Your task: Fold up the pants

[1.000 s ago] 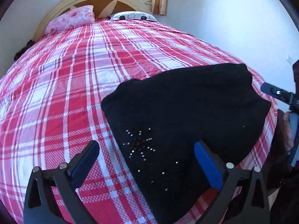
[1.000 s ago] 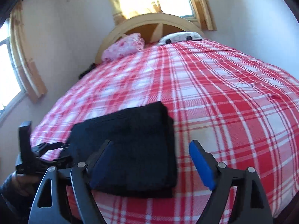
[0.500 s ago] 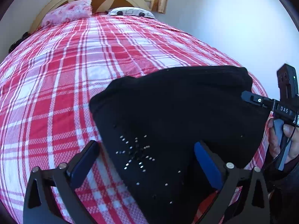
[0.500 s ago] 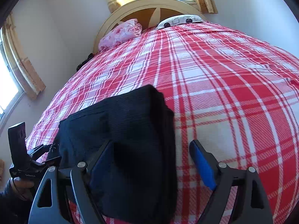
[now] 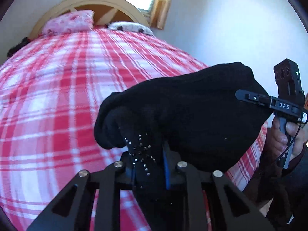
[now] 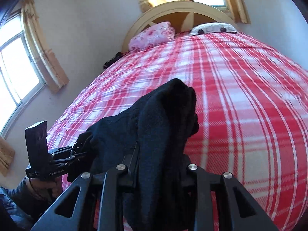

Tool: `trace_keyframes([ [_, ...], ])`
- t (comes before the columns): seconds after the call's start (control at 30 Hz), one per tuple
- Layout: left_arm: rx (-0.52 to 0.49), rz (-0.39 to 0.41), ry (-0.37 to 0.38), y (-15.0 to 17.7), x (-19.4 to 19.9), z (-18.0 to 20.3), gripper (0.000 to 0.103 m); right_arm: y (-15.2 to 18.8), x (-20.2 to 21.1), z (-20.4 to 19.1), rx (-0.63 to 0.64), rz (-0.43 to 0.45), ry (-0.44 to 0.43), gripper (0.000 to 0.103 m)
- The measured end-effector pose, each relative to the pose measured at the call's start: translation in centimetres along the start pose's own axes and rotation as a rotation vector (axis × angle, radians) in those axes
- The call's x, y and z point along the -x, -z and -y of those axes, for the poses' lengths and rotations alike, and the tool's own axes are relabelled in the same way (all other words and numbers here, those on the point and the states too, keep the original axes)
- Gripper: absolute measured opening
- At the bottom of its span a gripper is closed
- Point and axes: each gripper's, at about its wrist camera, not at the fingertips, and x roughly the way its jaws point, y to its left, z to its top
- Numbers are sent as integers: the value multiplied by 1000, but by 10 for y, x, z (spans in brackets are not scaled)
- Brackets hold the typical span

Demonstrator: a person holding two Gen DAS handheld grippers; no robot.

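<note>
The folded black pants point(image 5: 192, 115) with a small studded star pattern are lifted off the red and white plaid bed point(image 5: 57, 105). My left gripper point(image 5: 148, 165) is shut on their near left edge by the studs. My right gripper point(image 6: 157, 165) is shut on their near right edge; the pants point(image 6: 163, 119) bunch up and rise ahead of it. The right gripper also shows at the right of the left wrist view point(image 5: 269, 104). The left gripper shows at the lower left of the right wrist view point(image 6: 57, 161).
A pink pillow point(image 5: 69, 22) and a white spotted pillow point(image 5: 130, 27) lie at the curved wooden headboard point(image 6: 182, 9). Windows with curtains are behind the bed and on the left wall point(image 6: 17, 67). A white wall point(image 5: 231, 28) runs along the bed's right side.
Both grippers went from open over the flat folded pants to shut on their near edge. The pants have been lifted and now bunch up off the bed.
</note>
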Motion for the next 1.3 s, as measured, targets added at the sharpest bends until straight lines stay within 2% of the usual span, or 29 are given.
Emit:
trace_keyframes([
  [0.17,38,68,-98,-10,34,-40,22,-42,-36,-43,99,-13,-64,28],
  [0.37,92,96,-259,-9,62,-92,22,-87,-109,-103,179,-59,-165,28],
  [0.73,148,134,-466,-9,84,-162,22,-123,-199,-193,293,-104,-262,28],
  [0.83,178,133,-493,-6,85,-183,22,-129,-223,-208,305,-117,-285,28],
  [0.97,219,95,-518,0,71,-209,22,-131,-260,-225,319,-158,-294,28],
  [1.17,248,69,-515,5,59,-225,24,-118,-313,-222,295,-246,-258,28],
  [1.27,249,59,-529,3,52,-228,34,-109,-330,-213,274,-282,-240,30],
  [1.3,253,57,-540,4,51,-230,43,-107,-334,-209,265,-290,-231,31],
])
